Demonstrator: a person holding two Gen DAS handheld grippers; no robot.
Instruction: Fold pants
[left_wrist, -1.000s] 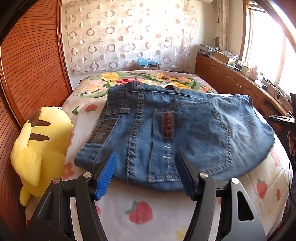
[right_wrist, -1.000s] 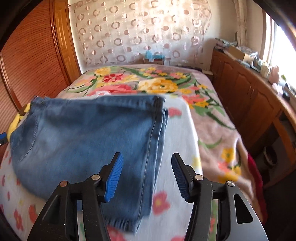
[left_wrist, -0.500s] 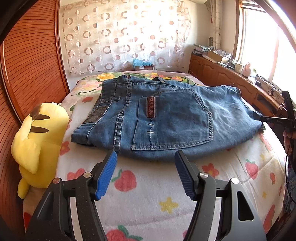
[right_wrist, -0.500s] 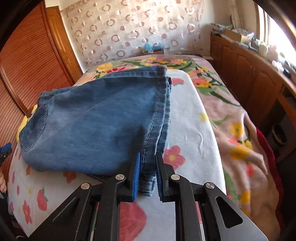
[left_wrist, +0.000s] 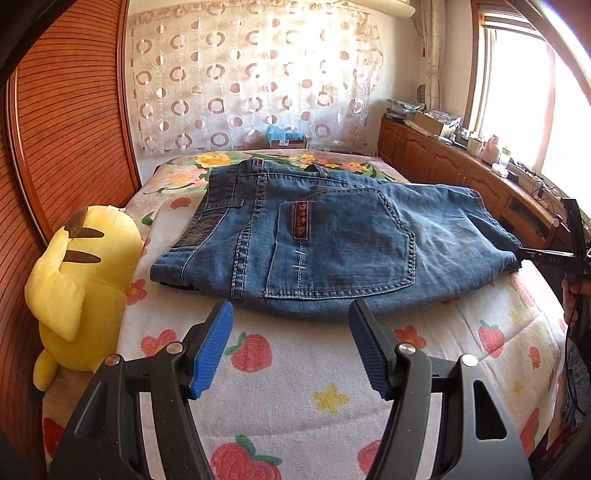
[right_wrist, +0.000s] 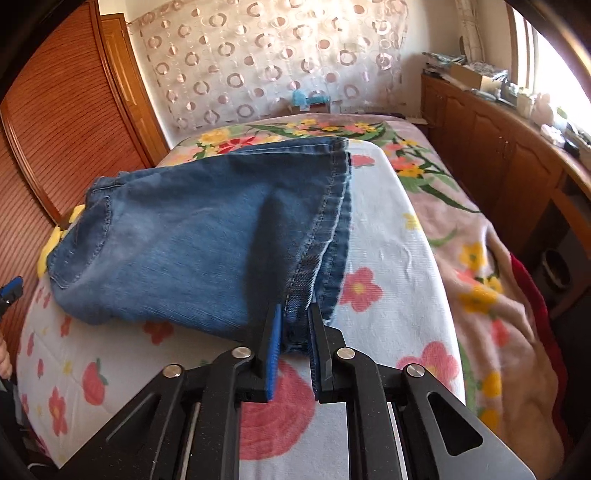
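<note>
A: Pinching the jeans (right_wrist: 192, 243) hem, your right gripper (right_wrist: 293, 332) just closed on the bed (right_wrist: 388, 258).
B: Only the left view shows your left gripper (left_wrist: 291, 343) spread empty, waistband far, yellow plush (left_wrist: 77, 280) beside.

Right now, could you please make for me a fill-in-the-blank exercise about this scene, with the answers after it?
1. The right gripper is shut on the hem of the ____.
2. The left gripper is ____, with nothing between its pads.
3. The yellow plush toy lies beside the jeans on the ____.
4. The blanket under the jeans is printed with red ____.

Answers: jeans; open; bed; strawberries
</note>
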